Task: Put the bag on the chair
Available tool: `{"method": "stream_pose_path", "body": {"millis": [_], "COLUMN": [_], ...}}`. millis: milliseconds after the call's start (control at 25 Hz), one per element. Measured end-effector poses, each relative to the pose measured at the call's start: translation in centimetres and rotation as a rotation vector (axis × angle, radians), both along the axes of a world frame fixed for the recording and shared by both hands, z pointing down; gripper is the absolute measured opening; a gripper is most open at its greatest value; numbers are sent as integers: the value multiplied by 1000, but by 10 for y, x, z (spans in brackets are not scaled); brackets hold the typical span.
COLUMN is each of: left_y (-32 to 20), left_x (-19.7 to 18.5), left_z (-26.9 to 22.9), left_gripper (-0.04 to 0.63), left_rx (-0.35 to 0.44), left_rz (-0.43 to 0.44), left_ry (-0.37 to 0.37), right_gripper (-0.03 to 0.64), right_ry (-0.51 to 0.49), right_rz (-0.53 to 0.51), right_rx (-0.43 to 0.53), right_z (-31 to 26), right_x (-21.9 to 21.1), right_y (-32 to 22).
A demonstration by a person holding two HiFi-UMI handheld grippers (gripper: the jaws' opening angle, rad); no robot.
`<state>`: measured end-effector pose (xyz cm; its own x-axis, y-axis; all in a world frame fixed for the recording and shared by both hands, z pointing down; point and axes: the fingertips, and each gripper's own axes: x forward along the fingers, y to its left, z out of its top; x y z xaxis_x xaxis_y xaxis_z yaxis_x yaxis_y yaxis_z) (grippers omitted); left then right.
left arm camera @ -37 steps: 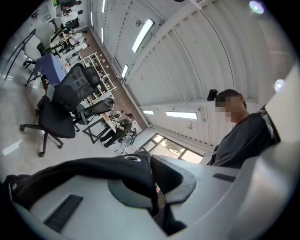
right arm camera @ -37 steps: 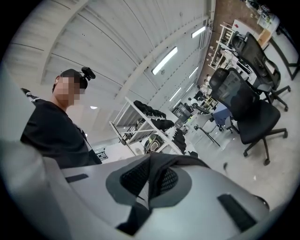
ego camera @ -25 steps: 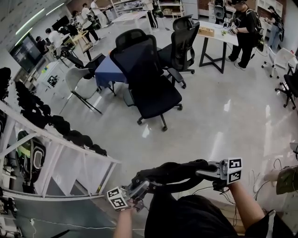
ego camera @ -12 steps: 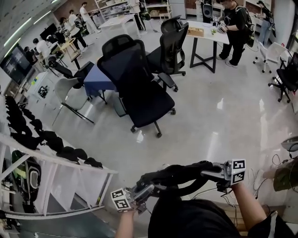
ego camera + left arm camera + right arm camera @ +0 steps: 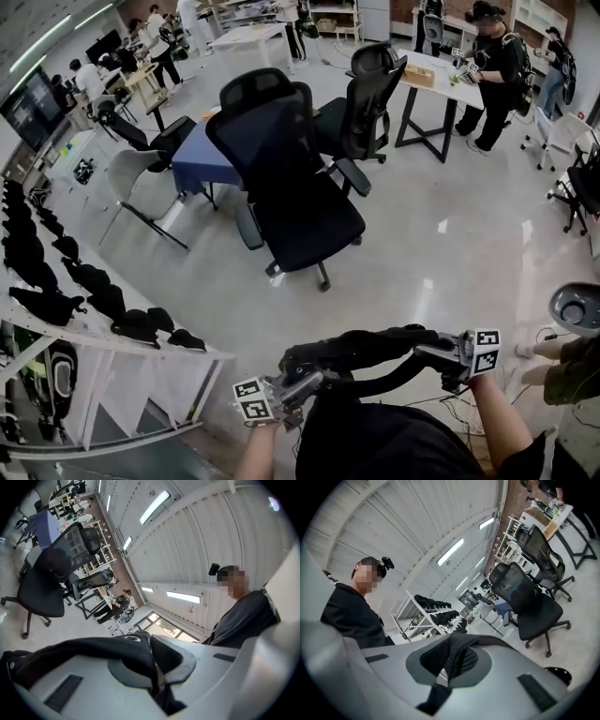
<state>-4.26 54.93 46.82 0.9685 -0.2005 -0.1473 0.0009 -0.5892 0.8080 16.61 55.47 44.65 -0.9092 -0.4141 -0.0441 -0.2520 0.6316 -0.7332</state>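
Both sets of jaws are clamped on the bag (image 5: 364, 347) - left gripper (image 5: 309, 379) at bottom centre, right gripper (image 5: 427, 351) at lower right. The bag is strung between them at the bottom of the frame, well apart from the chair (image 5: 309, 216) in the middle.

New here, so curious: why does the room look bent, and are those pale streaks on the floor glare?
Head view: a wide lens bows the white rack; the streaks on the floor look like reflections off a glossy surface. Left gripper view, right gripper view: stronger fisheye, black corners, ceiling lights blown out white.
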Motion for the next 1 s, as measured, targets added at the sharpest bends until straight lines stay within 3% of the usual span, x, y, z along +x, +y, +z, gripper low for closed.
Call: {"method": "stream_pose_path", "body": {"millis": [520,1000], "left_y": [-138,-213], "left_x": [-34,-56], "left_z": [3,4], "left_gripper": [20,20], "left_rx": [-1,11], "left_rz": [-60,-98], "left_ry": [6,16], "right_gripper": [3,5], "right_ry": [40,51], "right_rz": [5,10], "right_rx": [-29,-12], "right_z": [-1,-1], "right_x": [-39,-62], "right_y": [-147,-219]}}
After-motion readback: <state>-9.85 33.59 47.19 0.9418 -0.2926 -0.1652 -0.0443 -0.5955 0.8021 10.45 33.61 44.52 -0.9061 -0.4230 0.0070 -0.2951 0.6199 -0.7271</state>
